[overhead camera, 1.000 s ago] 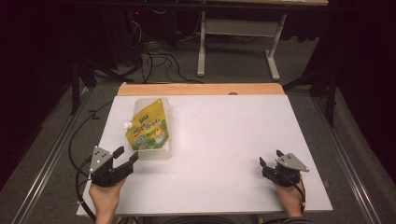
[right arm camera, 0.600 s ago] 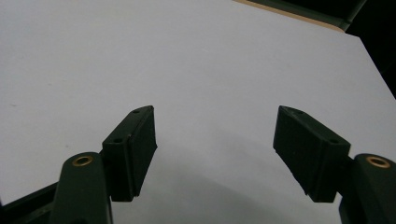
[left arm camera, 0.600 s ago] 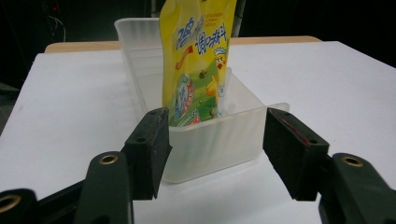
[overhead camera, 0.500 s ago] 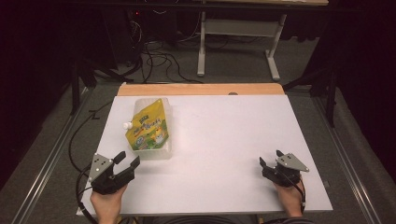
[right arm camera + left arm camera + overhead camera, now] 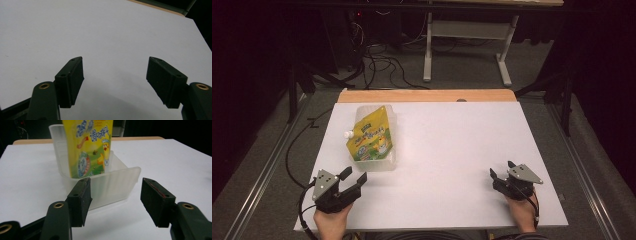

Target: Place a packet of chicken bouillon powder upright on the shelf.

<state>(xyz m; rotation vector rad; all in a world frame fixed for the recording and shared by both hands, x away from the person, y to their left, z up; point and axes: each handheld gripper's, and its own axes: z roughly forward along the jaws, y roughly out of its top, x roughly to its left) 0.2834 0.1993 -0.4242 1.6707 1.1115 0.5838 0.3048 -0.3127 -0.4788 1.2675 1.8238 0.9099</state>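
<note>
Yellow drink pouch (image 5: 371, 137) standing in clear plastic tub (image 5: 384, 162) at left of white surface (image 5: 452, 150). Left tongs (image 5: 353, 178) released, just short of tub's near wall. Right tongs (image 5: 501, 175) released, well apart, over bare surface.

Clear tub (image 5: 377, 162) blocks the left gripper (image 5: 353, 177); bare table (image 5: 452, 150) elsewhere.

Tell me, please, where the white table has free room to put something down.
The white table is bare from the translucent plastic tray holding the yellow drink pouch across to the right gripper. It is crowded only between the tray and the left gripper.
</note>
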